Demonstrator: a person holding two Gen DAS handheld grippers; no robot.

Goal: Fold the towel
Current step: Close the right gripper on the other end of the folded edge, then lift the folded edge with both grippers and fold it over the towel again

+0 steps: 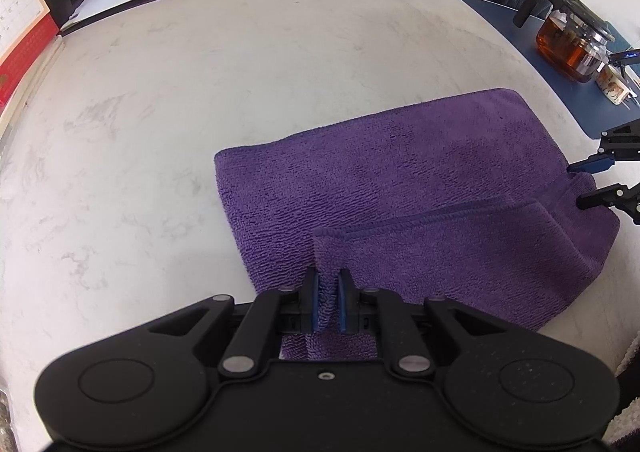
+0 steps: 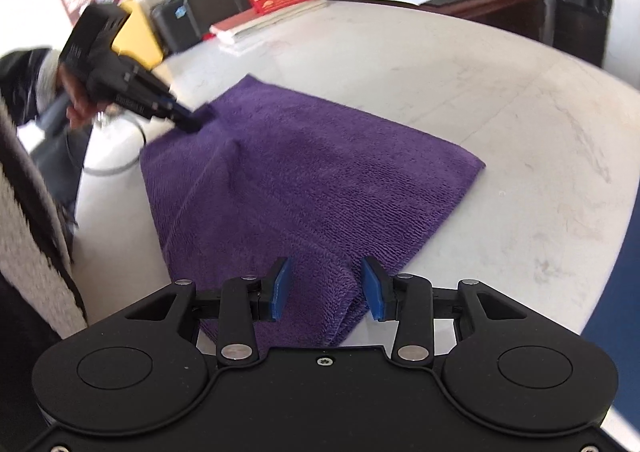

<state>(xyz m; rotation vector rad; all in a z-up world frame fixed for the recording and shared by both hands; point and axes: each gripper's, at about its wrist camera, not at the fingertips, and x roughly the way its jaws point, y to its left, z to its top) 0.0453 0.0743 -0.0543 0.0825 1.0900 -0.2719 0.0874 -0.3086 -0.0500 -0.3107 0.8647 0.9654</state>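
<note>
Left tongs (image 1: 329, 302) pinched tight on near corner of purple towel (image 1: 400, 188). Right tongs (image 2: 325, 288) spread wide over opposite corner, gripping nothing. Towel lies doubled on white surface (image 1: 160, 112), a flap lifted. Soft, light, limp terry; best held by hemmed corners.

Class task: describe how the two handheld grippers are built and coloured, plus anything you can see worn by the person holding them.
Both the left gripper and right gripper are matte black, with a broad body bearing two round discs, hinged link arms with silver pins, and blue pads on the fingers. In the right wrist view the left gripper has a blocky black handle. A black-and-white knitted sleeve shows at that view's edge.
</note>
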